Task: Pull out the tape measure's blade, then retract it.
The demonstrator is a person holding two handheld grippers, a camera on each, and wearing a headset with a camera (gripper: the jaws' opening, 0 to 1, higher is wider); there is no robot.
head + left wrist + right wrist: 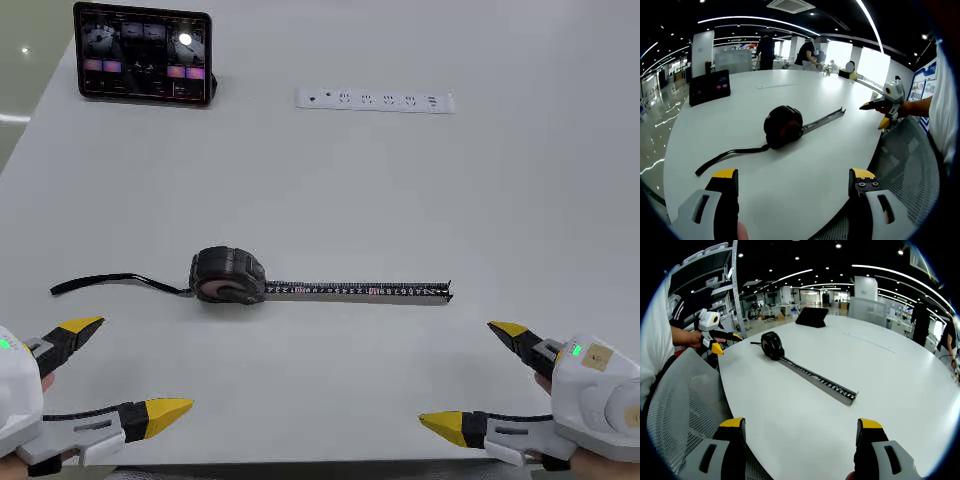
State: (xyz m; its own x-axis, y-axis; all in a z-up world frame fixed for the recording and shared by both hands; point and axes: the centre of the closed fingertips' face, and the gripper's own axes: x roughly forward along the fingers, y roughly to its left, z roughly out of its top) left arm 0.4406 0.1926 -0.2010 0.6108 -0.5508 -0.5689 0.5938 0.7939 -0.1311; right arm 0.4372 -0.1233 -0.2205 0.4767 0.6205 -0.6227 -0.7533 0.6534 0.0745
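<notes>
**1. Tool state.** I am holding my left tool [145, 363] in the lower left of the head view and my right tool [456, 372] in the lower right. On each tool the 2 yellow-tipped jaws are standing spread wide. Neither tool is gripping or touching anything. In both gripper views, bare tabletop [330, 180] is showing between the jaws.

**2. Work location.** The tape measure [228, 275] is lying on the tabletop just left of the middle of the head view, well apart from both tools. Its blade [360, 291] is running out of the dark case toward the right of the frame, flat on the tabletop. The blade is ending at its hook [449, 292]. The wrist strap [110, 283] is trailing toward the left edge of the frame. A tablet [143, 53] in the upper left and a power strip [374, 100] in the upper middle are sitting well clear of the work.

**3. Progress.**
- I am judging step 1, pulling the blade out, as done, because a good length of marked blade is lying exposed.
- Step 2, retraction, is not yet done.
- Nothing is gripping the blade, so I am assuming a lock is engaged. The pictures are not showing one.

**4. Remaining work.** I am expecting to need 1 tool on the case to steady it and free the blade. The left tool is sitting on the case side and the right tool on the hook side, which is suiting that split.
</notes>
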